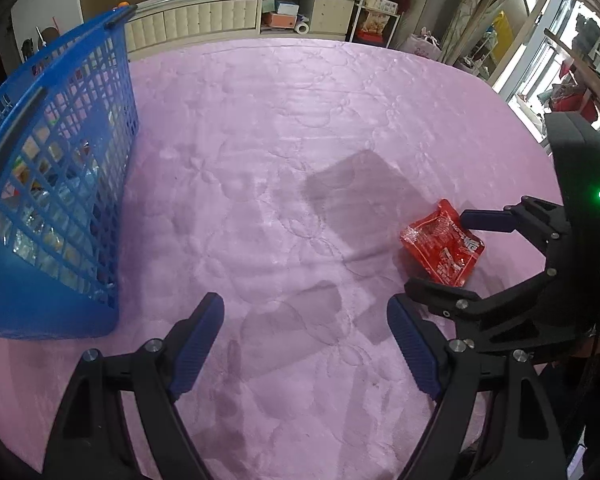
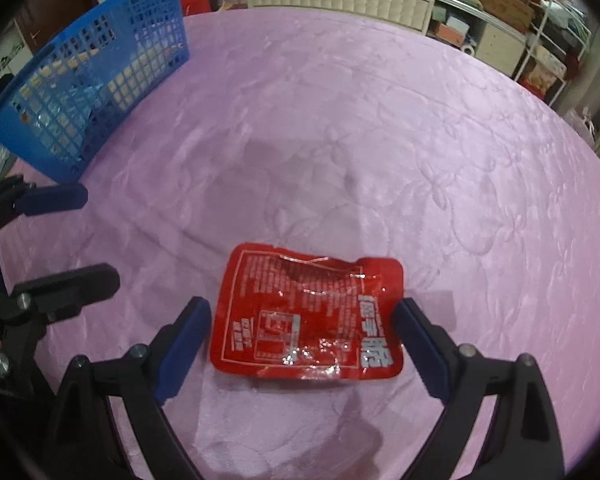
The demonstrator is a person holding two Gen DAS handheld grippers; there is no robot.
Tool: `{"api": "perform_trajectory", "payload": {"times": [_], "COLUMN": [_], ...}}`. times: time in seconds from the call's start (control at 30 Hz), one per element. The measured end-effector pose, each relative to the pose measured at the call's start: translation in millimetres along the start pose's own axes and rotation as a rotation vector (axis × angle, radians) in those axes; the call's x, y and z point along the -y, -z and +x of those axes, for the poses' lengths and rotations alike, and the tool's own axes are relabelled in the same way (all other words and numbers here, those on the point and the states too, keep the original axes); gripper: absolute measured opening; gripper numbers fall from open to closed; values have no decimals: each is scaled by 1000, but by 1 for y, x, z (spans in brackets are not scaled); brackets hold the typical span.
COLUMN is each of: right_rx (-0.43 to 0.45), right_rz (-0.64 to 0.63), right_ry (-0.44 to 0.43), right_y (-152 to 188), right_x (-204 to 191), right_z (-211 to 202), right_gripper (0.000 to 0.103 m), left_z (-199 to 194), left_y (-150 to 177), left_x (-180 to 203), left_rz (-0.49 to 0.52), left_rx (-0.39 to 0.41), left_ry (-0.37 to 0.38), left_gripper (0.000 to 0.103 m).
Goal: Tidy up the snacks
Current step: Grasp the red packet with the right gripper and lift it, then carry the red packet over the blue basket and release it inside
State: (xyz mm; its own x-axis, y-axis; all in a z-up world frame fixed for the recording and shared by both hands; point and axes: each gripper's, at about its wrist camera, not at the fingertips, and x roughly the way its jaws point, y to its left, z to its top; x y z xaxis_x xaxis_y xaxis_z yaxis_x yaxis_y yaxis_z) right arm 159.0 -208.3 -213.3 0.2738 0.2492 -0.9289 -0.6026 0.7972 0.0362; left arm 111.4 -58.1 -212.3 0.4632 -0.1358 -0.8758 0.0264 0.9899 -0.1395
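Observation:
A red snack packet (image 2: 306, 312) lies flat on the pink quilted cloth (image 2: 380, 120). My right gripper (image 2: 302, 308) points down over it, open, with a blue pad on each side of the packet and close to its edges. In the left wrist view the same packet (image 1: 442, 246) sits at the right, straddled by the right gripper (image 1: 438, 250). My left gripper (image 1: 306, 308) is open over bare cloth with nothing between its fingers; it also shows at the left edge of the right wrist view (image 2: 98, 236). A blue mesh basket (image 1: 60, 160) (image 2: 100, 80) stands at the left with several wrapped snacks inside.
The round table's far edge (image 1: 340, 44) curves across the back. Behind it runs a low cream sideboard (image 1: 220, 16) with boxes, and a white wire shelf (image 1: 380, 4) to its right. Bare cloth (image 1: 300, 140) stretches between basket and packet.

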Motion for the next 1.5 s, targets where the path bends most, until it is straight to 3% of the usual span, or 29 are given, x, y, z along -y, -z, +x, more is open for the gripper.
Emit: {"api": "perform_trajectory", "payload": {"times": [0.07, 0.1, 0.17, 0.2, 0.27, 0.3, 0.33, 0.4, 0.63, 0.97, 1.2, 1.5], "right_rx": [-3, -1, 13, 15, 22, 26, 31, 40, 74, 205, 302, 373], "right_rz": [-2, -1, -3, -1, -5, 0, 1, 41, 82, 31, 3, -28], "right_ry": [-6, -5, -15, 3, 0, 2, 24, 14, -38, -67, -91, -100], "right_y": [0, -1, -2, -2, -1, 1, 3, 6, 12, 6, -9, -45], "right_x": [1, 3, 7, 9, 15, 17, 20, 30, 37, 0, -34, -71], "right_z": [-1, -2, -7, -8, -10, -11, -13, -17, -47, -123, -168, -184], "right_gripper": [93, 86, 67, 52, 51, 41, 25, 11, 10, 10, 10, 10], "left_z": [2, 5, 6, 8, 8, 8, 6, 3, -17, -85, -134, -182], "left_y": [-1, -2, -2, -2, -1, -1, 0, -1, -10, -19, -22, -22], "left_x": [-2, -3, -4, -3, -2, -2, -1, 1, 7, 17, 4, -31], "left_rz": [-12, -20, -33, -33, -33, -31, -30, -30, -10, 19, 33, 50], "left_rx": [-2, -5, -10, -10, -11, -12, -9, 0, 47, 193, 283, 365], "left_ry": [5, 8, 15, 16, 15, 17, 17, 20, 25, 19, -1, -76], "left_gripper": [82, 82, 82, 82, 82, 82, 82, 82, 82, 82, 82, 82]}}
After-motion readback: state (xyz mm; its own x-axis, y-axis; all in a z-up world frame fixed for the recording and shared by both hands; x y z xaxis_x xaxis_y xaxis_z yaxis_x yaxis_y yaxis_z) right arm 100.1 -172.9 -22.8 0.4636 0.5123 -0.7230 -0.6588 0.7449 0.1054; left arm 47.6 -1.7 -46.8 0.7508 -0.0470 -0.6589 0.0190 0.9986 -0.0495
